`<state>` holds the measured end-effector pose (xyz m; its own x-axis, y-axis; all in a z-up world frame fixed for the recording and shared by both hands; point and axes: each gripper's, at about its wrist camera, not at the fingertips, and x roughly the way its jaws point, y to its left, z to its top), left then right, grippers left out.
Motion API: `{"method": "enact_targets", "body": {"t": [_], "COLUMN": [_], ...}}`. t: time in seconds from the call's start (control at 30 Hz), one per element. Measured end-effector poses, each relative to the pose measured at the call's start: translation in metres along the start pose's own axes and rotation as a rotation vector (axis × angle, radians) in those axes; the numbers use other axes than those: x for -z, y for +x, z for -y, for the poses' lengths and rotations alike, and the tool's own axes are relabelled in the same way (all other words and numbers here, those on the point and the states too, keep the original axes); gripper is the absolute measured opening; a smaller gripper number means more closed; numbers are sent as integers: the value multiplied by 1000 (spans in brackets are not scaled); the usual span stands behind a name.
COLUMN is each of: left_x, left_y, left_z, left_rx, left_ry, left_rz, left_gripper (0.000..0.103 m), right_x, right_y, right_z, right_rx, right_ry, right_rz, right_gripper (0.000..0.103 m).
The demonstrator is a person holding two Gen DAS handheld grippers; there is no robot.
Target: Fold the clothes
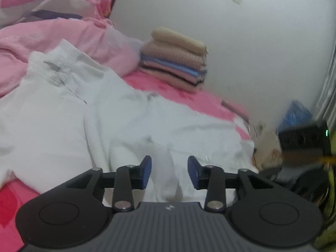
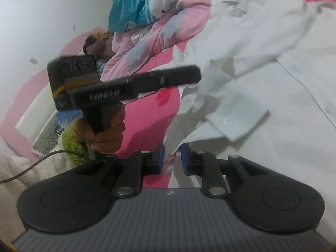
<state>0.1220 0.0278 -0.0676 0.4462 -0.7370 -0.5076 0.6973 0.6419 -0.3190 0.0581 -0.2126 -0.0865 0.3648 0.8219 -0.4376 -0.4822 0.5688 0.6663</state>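
Note:
A white button shirt (image 1: pixel 69 113) lies spread on the pink bed (image 1: pixel 189 98), collar toward the far left. My left gripper (image 1: pixel 169 172) is open just above the shirt's near edge, a fold of white cloth between its blue pads, which do not touch it. In the right wrist view the same shirt (image 2: pixel 273 67) fills the right side, a cuffed sleeve (image 2: pixel 235 113) folded across it. My right gripper (image 2: pixel 172 159) is nearly shut with the shirt's edge between its pads. The left gripper's body (image 2: pixel 126 86), held by a hand, hovers over the bed.
A stack of folded clothes (image 1: pixel 176 58) sits by the white wall at the bed's far side. A pink quilt (image 1: pixel 63 33) is bunched behind the shirt. A blue and white pillow (image 2: pixel 134 6) and a brown item (image 2: pixel 96 42) lie at the head. A cable (image 2: pixel 31 166) trails left.

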Motion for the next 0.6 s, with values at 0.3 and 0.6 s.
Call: {"method": "enact_targets", "body": {"t": [0.3,0.6], "left_x": [16,30], "left_y": [-17,-32], "left_z": [-12,-27], "left_rx": [-5,3], "left_ry": [-183,-391], "left_rz": [-17,-33], "left_gripper": [46,42], "right_x": [-15,-41], "right_y": [-45,19], "right_z": [25,40], "right_rx": [60,209], "right_ry": [106,15], "right_rz": [168,58], "right_gripper": [40,40]}}
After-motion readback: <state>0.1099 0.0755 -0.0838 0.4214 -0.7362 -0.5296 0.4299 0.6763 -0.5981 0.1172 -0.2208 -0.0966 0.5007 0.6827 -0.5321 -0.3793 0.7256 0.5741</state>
